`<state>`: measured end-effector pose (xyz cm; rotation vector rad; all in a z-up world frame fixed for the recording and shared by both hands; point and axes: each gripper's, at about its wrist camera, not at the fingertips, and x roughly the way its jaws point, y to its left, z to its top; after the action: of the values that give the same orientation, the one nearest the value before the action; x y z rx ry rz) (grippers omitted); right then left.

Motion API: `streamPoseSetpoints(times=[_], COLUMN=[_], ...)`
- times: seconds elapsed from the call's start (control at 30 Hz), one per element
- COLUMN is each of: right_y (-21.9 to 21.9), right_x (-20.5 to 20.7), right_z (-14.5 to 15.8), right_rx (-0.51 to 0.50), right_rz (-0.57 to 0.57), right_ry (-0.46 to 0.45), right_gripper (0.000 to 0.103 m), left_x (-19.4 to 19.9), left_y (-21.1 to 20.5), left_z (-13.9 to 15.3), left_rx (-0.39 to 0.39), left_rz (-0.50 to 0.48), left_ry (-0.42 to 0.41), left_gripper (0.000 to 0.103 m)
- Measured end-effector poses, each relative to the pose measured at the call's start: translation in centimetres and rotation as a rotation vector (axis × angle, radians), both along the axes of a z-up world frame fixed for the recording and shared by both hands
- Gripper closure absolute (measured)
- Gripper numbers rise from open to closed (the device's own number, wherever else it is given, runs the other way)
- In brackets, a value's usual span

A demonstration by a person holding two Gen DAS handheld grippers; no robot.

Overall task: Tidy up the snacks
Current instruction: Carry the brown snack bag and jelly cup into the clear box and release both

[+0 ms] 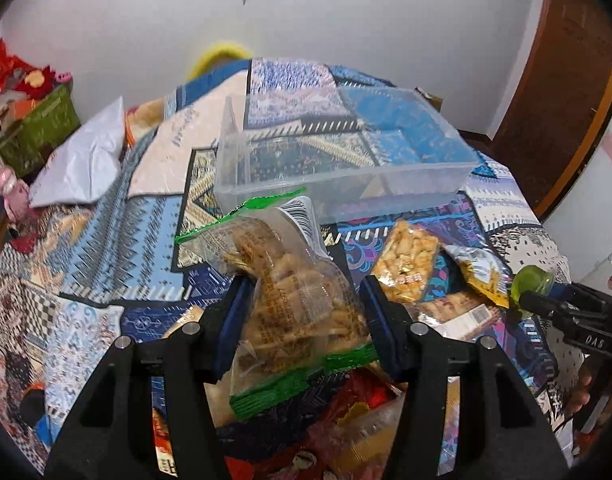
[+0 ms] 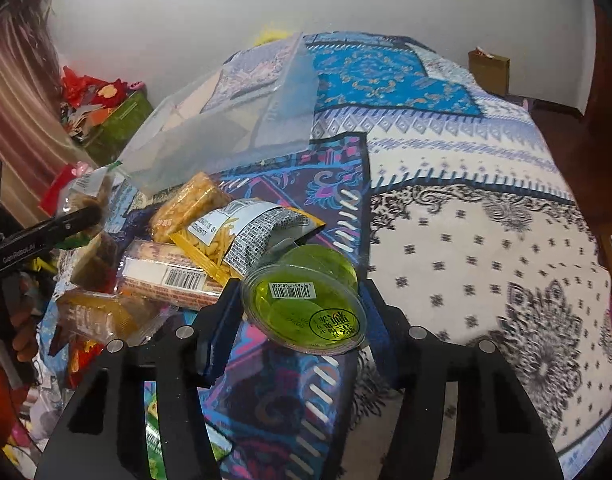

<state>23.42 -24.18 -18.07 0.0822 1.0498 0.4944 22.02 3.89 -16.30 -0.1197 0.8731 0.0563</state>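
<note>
Green jelly cup [image 2: 304, 300] — blue-patterned cloth [image 2: 386, 64].

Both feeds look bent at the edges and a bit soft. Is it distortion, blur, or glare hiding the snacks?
Left wrist view: fisheye bends the wall and bedspread, corners are dark, and the clear snack bag in the left hand-held gripper is motion-soft. Right wrist view: same bending; the green jelly cup reads sharply, with no glare on it.

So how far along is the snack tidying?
Barely begun: the clear box looks empty. In hand: the left gripper holds a green-edged biscuit bag, and the right gripper has a green jelly cup between its fingers. Left: the snack pile on the cloth.
</note>
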Motion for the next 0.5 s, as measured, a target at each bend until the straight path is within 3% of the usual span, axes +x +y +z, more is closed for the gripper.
streamPoseSetpoints(times=[0.4,0.5], right_y=[1.7,2.8], right_x=[0.8,1.8], right_z=[6.9,8.4], right_rx=[0.082,0.107], right_rz=[0.012,0.023], right_ry=[-0.152,-0.191], right_gripper=[0.049,0.049], left_x=[0.0,0.8], left_y=[-0.5,-0.1], left_z=[5.6,6.9], left_rx=[0.011,-0.032], left_rz=[-0.048,-0.071], left_ry=[-0.124,-0.134], left_gripper=[0.047,0.047])
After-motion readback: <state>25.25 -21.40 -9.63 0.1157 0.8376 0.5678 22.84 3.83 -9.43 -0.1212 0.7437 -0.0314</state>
